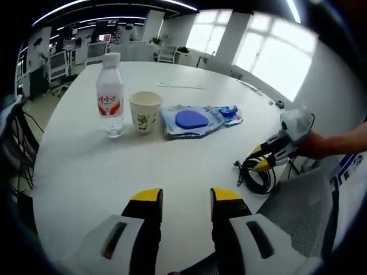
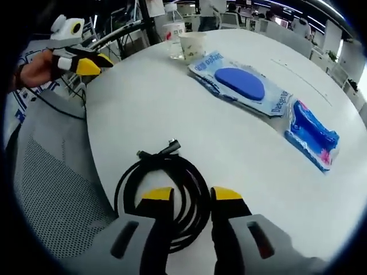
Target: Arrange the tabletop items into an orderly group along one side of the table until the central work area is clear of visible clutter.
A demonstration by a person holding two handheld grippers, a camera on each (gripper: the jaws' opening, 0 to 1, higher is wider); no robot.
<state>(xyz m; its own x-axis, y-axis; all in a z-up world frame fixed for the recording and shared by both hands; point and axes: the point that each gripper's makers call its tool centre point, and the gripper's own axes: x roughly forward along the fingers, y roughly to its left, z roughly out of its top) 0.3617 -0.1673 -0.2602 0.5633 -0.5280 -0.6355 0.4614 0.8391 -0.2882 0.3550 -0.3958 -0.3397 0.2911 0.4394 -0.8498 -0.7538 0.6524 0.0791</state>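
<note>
On the round white table (image 1: 114, 172) a water bottle (image 1: 110, 94), a paper cup (image 1: 144, 112), a wipes pack with a blue lid (image 1: 192, 120) and a small blue packet (image 1: 229, 112) lie in a row across the middle. My left gripper (image 1: 186, 197) is open above the near edge, holding nothing. A coiled black cable (image 2: 160, 189) lies by the table edge. My right gripper (image 2: 192, 195) is open over it, with coil strands running between the jaws. The right gripper (image 1: 265, 158) enters the left gripper view beside the cable (image 1: 257, 175). The left gripper (image 2: 86, 64) appears at upper left in the right gripper view.
A grey mesh chair (image 2: 51, 189) stands against the table edge by the cable. The wipes pack (image 2: 241, 83), blue packet (image 2: 312, 134), cup (image 2: 192, 46) and bottle (image 2: 175, 34) lie beyond the coil. Office desks and chairs stand behind the table.
</note>
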